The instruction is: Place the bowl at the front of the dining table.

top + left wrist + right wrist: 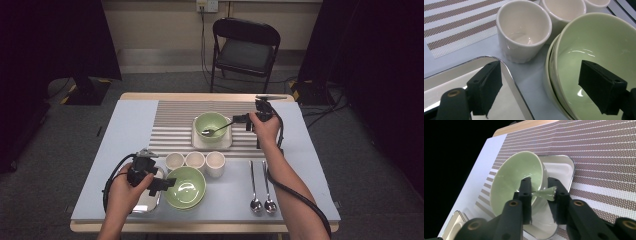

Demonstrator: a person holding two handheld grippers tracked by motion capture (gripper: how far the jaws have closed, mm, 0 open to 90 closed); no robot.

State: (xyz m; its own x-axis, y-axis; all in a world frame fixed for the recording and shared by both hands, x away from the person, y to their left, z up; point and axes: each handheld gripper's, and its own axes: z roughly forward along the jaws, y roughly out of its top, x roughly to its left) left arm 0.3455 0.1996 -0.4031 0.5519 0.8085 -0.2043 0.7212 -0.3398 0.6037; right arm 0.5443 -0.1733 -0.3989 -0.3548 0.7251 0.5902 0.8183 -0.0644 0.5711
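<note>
I have the right gripper [242, 120] at the far green bowl [211, 125], with the spoon [216, 129] laid across it: spoon head inside the bowl, handle over the near-right rim and running back between my jaws. In the right gripper view the handle end [545, 193] sits in the gap and the jaws look slightly parted around it, so I read this as letting go rather than gripping; my call is the step in hand is dropping a spoon into that bowl, and it's basically done. That bowl stands on a small steel tray [197, 142] on the striped mat [172, 127]. Next move, as I judge it: back the right gripper off along the handle without dragging it, or the spoon tips out over the rim. Then probably the two spoons [262, 202] lying side by side on the counter [125, 130], near edge, right of centre. Left gripper [162, 184] hovers low with jaws wide open, one jaw over the second steel tray [506, 70], the other over the near green bowl [596, 47], holding nothing. That near one looks like two bowls nested, empty. Three white cups [195, 161] stand in a row just behind it, touching or nearly so, all empty as far as I can see.
</note>
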